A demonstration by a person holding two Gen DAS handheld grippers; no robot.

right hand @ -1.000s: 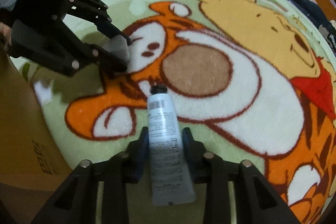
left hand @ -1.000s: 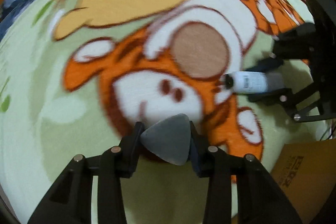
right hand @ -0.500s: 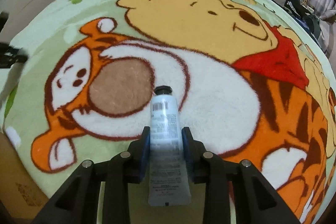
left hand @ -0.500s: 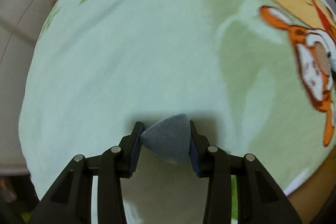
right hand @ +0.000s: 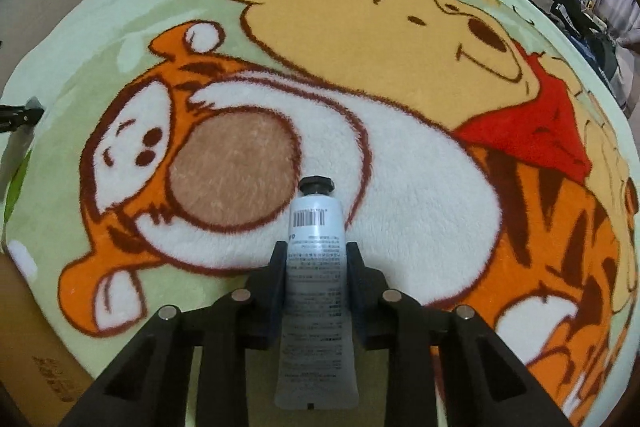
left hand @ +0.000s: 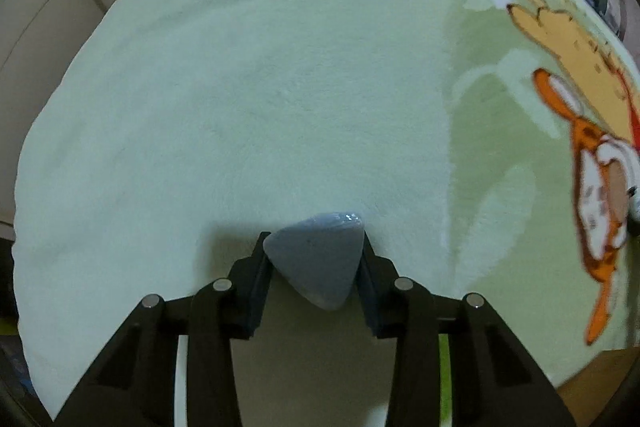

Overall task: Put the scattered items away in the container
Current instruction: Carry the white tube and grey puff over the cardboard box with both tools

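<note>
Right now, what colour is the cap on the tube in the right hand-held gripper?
Black, on a white printed squeeze tube; the cap shows best in the right wrist view.

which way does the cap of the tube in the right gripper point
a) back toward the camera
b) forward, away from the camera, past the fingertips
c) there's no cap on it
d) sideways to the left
b: in the right wrist view the tube is clamped in the right gripper, its black cap sticking out beyond the fingertips over the blanket, while the flat crimped end lies near the camera.
</note>
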